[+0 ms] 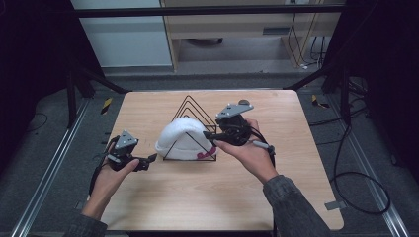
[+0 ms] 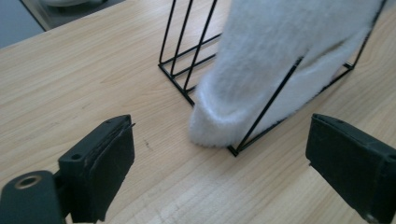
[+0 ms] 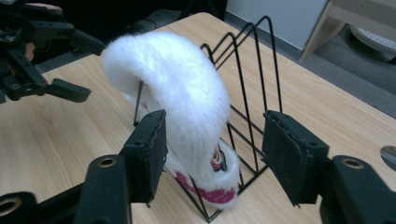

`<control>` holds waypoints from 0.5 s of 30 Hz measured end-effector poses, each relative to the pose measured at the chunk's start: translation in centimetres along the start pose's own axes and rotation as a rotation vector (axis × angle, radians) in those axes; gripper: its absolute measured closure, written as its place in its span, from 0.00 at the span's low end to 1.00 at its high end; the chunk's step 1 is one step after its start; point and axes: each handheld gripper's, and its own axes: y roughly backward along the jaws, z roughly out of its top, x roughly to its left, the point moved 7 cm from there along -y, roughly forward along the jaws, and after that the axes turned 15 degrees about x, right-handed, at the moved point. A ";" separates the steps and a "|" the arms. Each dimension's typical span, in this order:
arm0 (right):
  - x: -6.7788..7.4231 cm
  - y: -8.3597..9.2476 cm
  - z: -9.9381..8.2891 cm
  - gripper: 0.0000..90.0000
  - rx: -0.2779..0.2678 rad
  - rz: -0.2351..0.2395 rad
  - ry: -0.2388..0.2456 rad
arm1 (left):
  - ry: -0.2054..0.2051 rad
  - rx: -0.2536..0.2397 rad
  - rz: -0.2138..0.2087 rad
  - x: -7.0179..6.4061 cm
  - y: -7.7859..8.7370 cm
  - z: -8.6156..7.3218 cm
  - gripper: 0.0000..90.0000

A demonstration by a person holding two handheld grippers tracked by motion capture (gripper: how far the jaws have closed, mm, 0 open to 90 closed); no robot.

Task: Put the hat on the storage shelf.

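The white fleece hat (image 3: 182,98) (draped on the wire rack (image 3: 252,84)) is straddled by the unclenched right gripper (image 3: 212,154); the left gripper (image 2: 219,163), likewise released, is held farther off.

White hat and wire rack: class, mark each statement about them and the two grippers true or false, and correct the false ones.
1. The white hat is draped over the black wire rack. True.
2. The left gripper is shut on the hat. False: its jaws are open, short of it.
3. The rack stands on a wooden table. True.
4. The right gripper is shut. False: its jaws are open either side of the hat.
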 end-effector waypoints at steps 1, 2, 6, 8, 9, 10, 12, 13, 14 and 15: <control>-0.3 0.2 -0.5 0.42 0.000 -0.001 -0.009 | 0.001 0.001 -0.007 -0.1 0.0 -0.1 0.06; -0.3 0.2 -0.5 0.42 0.000 -0.001 -0.009 | -0.001 0.000 -0.015 -0.2 0.0 -0.1 0.06; -0.9 0.8 -2.1 0.35 0.005 -0.009 -0.033 | -0.005 0.004 -0.020 -0.5 0.0 -0.4 0.05; -1.1 0.9 -2.4 0.35 0.006 -0.011 -0.037 | -0.008 0.009 -0.026 -0.6 -0.1 -0.7 0.05; -1.3 1.1 -2.9 0.34 0.006 -0.013 -0.042 | -0.010 0.013 -0.031 -0.6 -0.2 -0.7 0.05; -1.6 1.2 -3.3 0.33 0.008 -0.016 -0.047 | -0.007 0.020 -0.031 -0.6 -0.3 -0.8 0.05; -2.0 1.5 -3.9 0.28 0.010 -0.022 -0.058 | -0.005 0.050 -0.022 -0.6 -0.8 -1.0 0.05; -2.4 1.6 -4.4 0.25 0.008 -0.021 -0.075 | -0.002 0.063 -0.016 -0.6 -0.9 -1.2 0.05; -2.7 1.7 -4.8 0.23 0.009 -0.023 -0.087 | -0.001 0.072 -0.014 -0.6 -1.1 -1.3 0.05; -2.9 1.8 -5.1 0.20 0.007 -0.025 -0.091 | 0.000 0.081 -0.015 -0.7 -1.2 -1.3 0.05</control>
